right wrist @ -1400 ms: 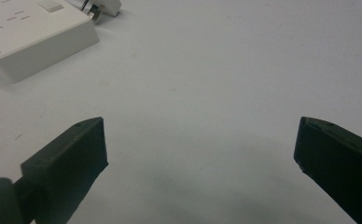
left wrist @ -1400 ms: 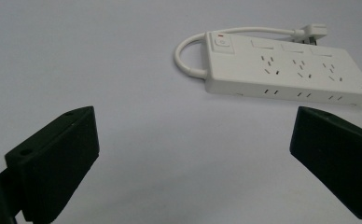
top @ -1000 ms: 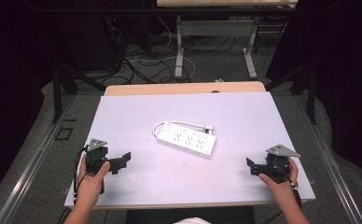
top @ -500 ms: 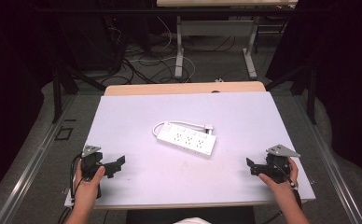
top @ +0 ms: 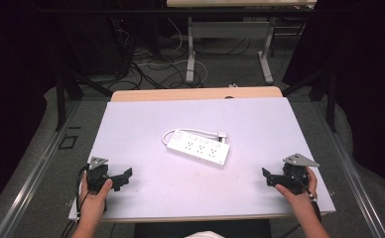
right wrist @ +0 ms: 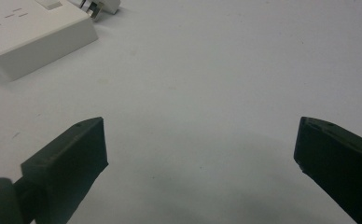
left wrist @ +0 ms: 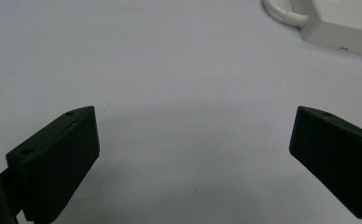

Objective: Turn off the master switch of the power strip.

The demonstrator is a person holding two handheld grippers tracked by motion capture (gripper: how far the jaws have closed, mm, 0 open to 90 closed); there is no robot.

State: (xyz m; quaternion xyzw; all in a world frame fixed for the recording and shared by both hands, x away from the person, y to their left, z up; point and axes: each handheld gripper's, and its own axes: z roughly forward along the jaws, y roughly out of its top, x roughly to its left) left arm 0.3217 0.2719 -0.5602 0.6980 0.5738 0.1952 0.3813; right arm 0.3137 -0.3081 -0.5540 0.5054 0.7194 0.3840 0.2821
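Observation:
A white power strip (top: 199, 148) lies in the middle of the white table (top: 146, 124), its short cord curling along its far side to a plug (top: 222, 134). My left gripper (top: 122, 179) rests low at the front left, open, nothing between its jaws. My right gripper (top: 267, 177) rests at the front right, also open and empty. In the left gripper view the strip's end and cord (left wrist: 337, 23) sit at the top right, far beyond the gripper (left wrist: 193, 135). In the right gripper view the strip (right wrist: 30, 32) lies at the top left, well ahead of the gripper (right wrist: 200, 140).
The table's wooden far edge (top: 195, 93) borders a floor strewn with cables (top: 146, 59) and the legs of another table (top: 190, 44). Dark curtains close in both sides. Bare table surface lies between each gripper and the strip.
My left gripper has slid slightly toward the front edge of the table and settled lower. The right gripper and the power strip have stayed put.

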